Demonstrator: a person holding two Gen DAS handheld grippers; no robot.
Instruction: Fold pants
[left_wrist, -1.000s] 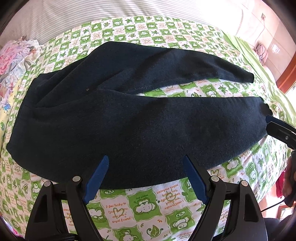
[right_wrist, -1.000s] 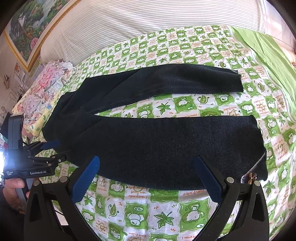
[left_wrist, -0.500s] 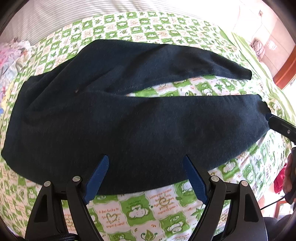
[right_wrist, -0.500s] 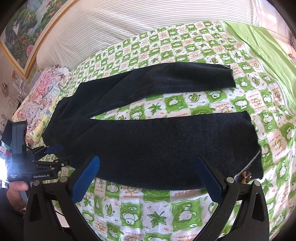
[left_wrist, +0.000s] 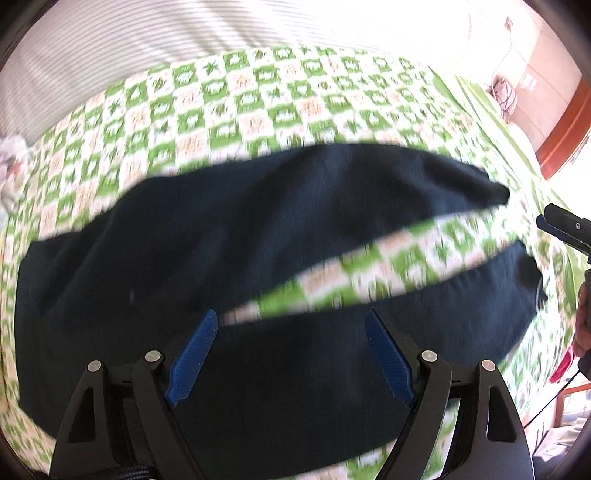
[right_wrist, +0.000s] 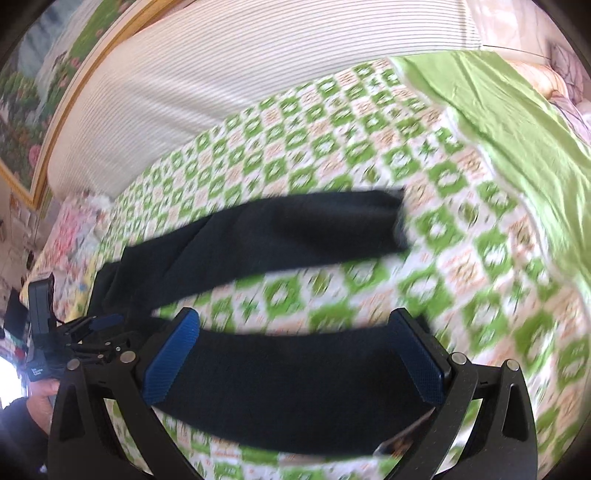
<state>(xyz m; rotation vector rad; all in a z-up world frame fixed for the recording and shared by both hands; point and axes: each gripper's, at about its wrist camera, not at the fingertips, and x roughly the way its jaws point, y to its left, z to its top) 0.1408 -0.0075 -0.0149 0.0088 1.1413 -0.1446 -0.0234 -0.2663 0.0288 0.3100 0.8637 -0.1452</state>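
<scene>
Dark navy pants (left_wrist: 221, 236) lie spread flat on a green and white checked bedspread (left_wrist: 258, 96), their two legs apart in a narrow V. My left gripper (left_wrist: 291, 325) is open and empty, hovering over the near leg close to the crotch. My right gripper (right_wrist: 295, 328) is open and empty over the lower part of the near leg (right_wrist: 295, 384); the far leg (right_wrist: 280, 236) lies beyond it. Each gripper shows at the edge of the other's view: the right one (left_wrist: 565, 225), the left one (right_wrist: 92, 328). Both views are blurred.
A striped headboard or wall (right_wrist: 236, 81) runs behind the bed. A plain green sheet (right_wrist: 517, 122) covers the right side. A floral pillow (right_wrist: 70, 236) lies at the left. A framed picture (right_wrist: 29, 96) hangs at upper left.
Both grippers have moved forward over the pants, from the near edge of the near leg to above it. Both stayed open. The pants have not moved.
</scene>
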